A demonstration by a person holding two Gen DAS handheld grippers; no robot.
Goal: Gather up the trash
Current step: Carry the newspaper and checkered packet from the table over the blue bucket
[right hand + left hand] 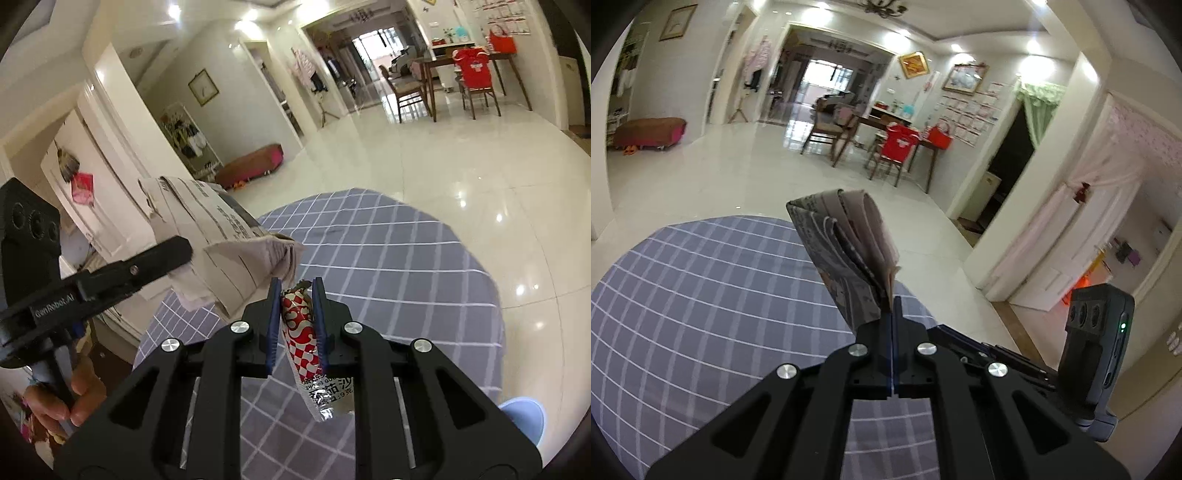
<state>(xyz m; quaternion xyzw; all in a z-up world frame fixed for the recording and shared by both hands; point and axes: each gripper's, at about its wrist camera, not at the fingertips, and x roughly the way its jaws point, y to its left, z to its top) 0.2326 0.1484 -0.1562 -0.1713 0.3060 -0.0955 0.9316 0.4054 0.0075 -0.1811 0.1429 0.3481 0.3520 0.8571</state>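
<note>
**Both grippers loaded above the checked table**

The left gripper (893,301) has its jaws pressed together on a folded grey newspaper (846,240), held up over the round table's grey-blue checked cloth (701,295). The right gripper (295,291) pinches a red-and-white checked foil sachet (303,332), its printed silver tail hanging below, just beside the newspaper.

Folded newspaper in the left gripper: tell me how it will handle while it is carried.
The folded newspaper probably stays floppy: its loops bulge loose beyond the left gripper, which pinches one edge only. It looks light for its bulk, being thin sheets. Layers may slide or fan out, since the edges already splay in the right wrist view.
</note>
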